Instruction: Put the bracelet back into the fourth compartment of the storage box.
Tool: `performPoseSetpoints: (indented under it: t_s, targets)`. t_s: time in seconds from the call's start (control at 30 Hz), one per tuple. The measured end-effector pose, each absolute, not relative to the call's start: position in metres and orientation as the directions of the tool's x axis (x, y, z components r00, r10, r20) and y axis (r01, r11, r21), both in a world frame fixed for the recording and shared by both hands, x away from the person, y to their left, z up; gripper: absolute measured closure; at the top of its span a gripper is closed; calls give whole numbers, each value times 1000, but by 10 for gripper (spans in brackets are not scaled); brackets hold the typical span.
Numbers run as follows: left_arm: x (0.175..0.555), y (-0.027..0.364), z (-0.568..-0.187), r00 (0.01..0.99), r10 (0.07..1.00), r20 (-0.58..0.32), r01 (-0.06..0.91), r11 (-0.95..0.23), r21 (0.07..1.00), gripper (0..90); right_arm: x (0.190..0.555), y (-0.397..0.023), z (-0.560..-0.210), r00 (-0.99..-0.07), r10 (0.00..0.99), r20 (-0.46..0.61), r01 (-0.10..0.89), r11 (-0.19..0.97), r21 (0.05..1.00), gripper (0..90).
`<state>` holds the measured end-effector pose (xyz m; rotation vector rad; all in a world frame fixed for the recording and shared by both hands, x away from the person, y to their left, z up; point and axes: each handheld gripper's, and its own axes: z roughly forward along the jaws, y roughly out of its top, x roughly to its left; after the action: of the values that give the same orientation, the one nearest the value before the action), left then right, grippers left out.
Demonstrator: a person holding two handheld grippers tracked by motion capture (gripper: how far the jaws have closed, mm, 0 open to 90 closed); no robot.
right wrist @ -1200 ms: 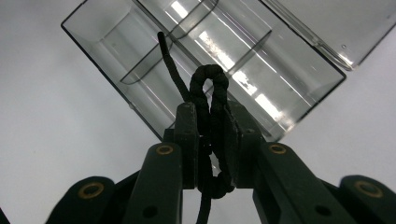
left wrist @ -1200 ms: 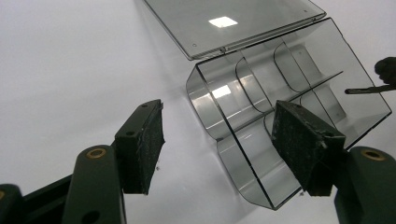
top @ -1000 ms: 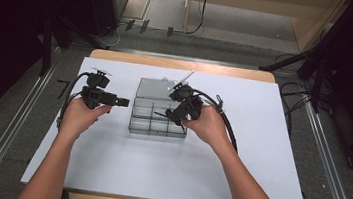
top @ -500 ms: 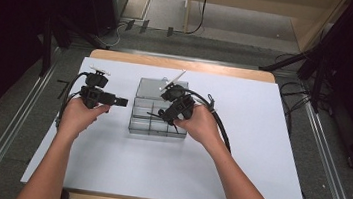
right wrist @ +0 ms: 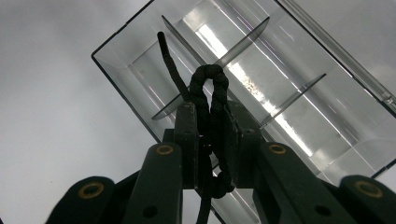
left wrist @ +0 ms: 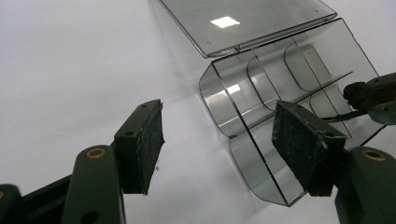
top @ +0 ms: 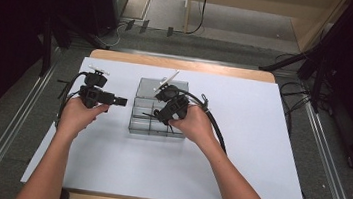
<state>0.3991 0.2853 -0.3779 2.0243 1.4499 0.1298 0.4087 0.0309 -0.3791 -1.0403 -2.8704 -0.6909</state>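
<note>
Both tongs are near the middle of the high view, over a white table (top: pixel 256 179). On the left side of this frame, the left gripper (top: pixel 120 101) is held by the left hand (top: pixel 76 116) and points to the right, toward a clear plastic box (top: pixel 137 125) with dividers. Its jaws stand wide apart with nothing between them, and in the left gripper view the box (left wrist: pixel 261 154) lies at the right, beyond the jaws, with its lid (left wrist: pixel 247 18) folded open at the top of the frame. The right gripper (right wrist: pixel 208 140) is closed tightly on a black cord (right wrist: pixel 208 100), which makes a loop above the jaws, one loose end going to the upper left. In the high view this gripper (top: pixel 155 115), held by the right hand (top: pixel 196 127), is above the box. Behind the cord the box compartments (right wrist: pixel 289 88) look empty
</note>
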Motion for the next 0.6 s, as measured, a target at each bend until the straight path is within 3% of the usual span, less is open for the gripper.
performPoseSetpoints:
  t_s: [0.6]
  targets:
    - [399, 287, -378, 386, 884, -264, 817, -195, 543, 350, 410, 52, -383, -789, 594, 160, 601, 689, 404, 783]
